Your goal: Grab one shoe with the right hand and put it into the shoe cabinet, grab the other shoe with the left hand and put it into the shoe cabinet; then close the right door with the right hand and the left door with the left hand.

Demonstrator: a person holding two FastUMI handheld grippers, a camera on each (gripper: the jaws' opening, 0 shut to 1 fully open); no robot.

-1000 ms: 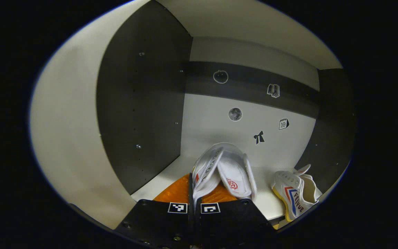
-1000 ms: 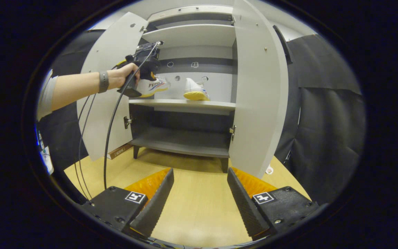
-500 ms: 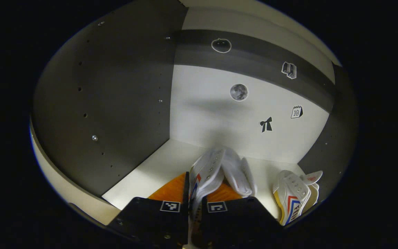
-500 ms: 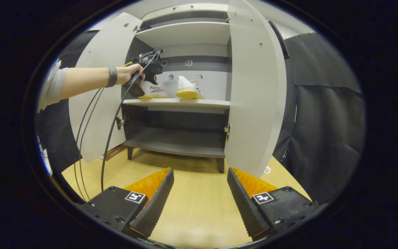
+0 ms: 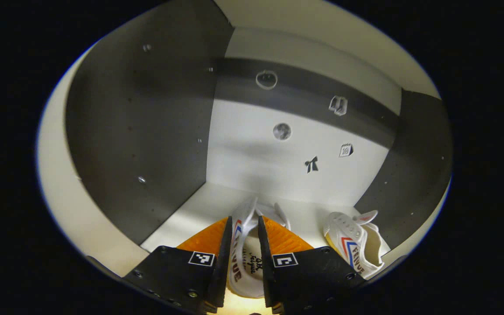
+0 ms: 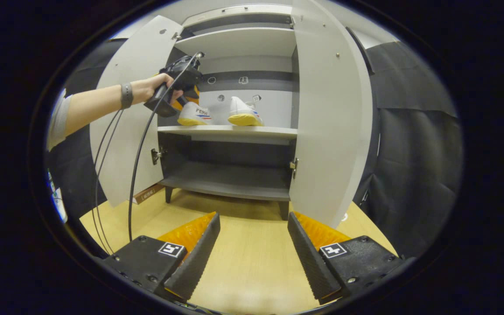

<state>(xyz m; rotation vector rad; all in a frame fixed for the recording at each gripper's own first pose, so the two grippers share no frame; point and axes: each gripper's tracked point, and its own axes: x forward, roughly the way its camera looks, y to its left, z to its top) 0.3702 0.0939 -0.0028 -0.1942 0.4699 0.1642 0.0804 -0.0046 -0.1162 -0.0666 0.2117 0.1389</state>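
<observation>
The left tongs [image 5: 242, 253] reach into the shoe cabinet [image 6: 322, 109] with the second shoe [image 5: 245, 258] lying between their fingers. The fingers stand a little apart with the shoe's collar in the gap, so whether both still press on it cannot be told. In the right gripper view that shoe [image 6: 194, 116] sits on the middle shelf [image 6: 252, 130], just beside the first shoe [image 6: 243, 113], sole down. The right tongs [image 6: 254, 245] hang wide open and empty over the wooden floor [image 6: 252, 271], well apart from the cabinet. Both shoes look light and soft — canvas uppers that fold under a pinch, with a firmer rubber sole. The collar or heel edge gives the best hold. Both doors — the right door [image 6: 330, 122] and the left door [image 6: 125, 131] — stand open.
</observation>
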